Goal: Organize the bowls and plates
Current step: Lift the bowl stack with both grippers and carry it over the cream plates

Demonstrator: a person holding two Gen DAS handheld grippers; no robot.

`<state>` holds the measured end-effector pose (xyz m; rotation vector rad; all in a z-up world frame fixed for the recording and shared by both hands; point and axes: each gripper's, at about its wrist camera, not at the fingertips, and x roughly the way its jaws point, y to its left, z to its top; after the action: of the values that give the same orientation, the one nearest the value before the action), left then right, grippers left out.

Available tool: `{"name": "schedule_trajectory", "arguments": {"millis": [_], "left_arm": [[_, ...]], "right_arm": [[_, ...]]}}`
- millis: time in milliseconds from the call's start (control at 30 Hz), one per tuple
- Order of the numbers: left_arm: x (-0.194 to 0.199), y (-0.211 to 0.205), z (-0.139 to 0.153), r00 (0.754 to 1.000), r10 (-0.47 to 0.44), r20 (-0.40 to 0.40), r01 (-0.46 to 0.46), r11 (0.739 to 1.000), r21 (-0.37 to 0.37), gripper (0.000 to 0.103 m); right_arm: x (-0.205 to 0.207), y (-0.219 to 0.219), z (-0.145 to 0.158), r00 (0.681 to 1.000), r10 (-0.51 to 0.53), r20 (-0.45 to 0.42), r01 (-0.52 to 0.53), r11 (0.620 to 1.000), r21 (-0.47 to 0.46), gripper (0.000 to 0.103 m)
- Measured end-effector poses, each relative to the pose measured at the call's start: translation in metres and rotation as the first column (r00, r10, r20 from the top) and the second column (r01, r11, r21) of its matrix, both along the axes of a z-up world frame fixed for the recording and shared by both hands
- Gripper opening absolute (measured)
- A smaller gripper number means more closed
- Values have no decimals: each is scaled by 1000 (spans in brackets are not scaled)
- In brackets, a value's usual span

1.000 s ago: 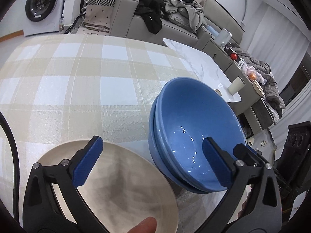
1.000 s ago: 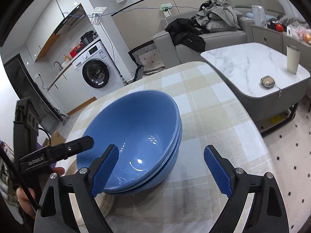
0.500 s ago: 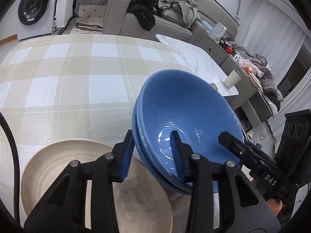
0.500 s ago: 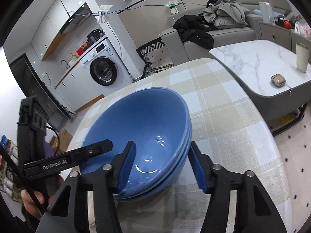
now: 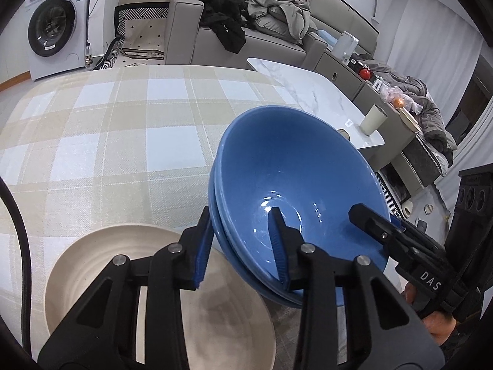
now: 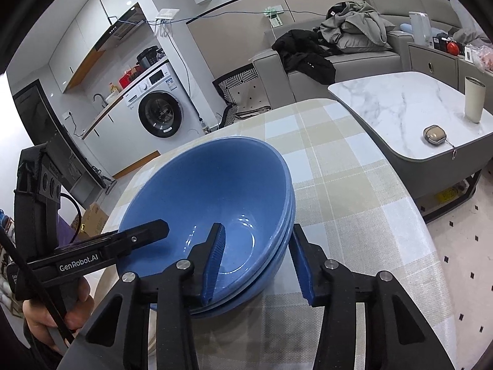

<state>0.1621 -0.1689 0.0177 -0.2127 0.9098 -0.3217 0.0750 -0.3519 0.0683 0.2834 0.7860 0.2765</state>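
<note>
A stack of blue bowls [image 5: 295, 178] sits tilted on the checked tablecloth [image 5: 107, 129]. My left gripper [image 5: 240, 246] is shut on the stack's left rim, one finger inside and one outside. My right gripper [image 6: 255, 262] is shut on the opposite rim of the same stack [image 6: 215, 191], also one finger inside and one outside. A cream plate [image 5: 92, 265] lies on the table below and left of the bowls, partly under my left gripper. Each gripper shows in the other's view: the right one [image 5: 388, 234] and the left one [image 6: 101, 246].
A marble coffee table [image 6: 400, 108] with a cup [image 6: 474, 98] and a small case stands beyond the table's right edge. A sofa with clothes [image 5: 255, 21] and a washing machine [image 5: 52, 27] are farther off. The table edge is close on the right.
Both grippers were wide open around the bowls a second ago. They have closed onto opposite rims of the blue stack, and the stack now sits tilted and slightly raised.
</note>
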Motion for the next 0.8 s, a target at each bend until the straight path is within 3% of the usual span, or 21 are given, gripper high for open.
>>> {"name": "schedule_trajectory", "arguments": {"millis": [800], "left_arm": [[-46,5,52,996,-16,89,16,1000,-6,32]], "right_arm": [[-27,1,42,996,7,84,-6,1000,-16,44]]}}
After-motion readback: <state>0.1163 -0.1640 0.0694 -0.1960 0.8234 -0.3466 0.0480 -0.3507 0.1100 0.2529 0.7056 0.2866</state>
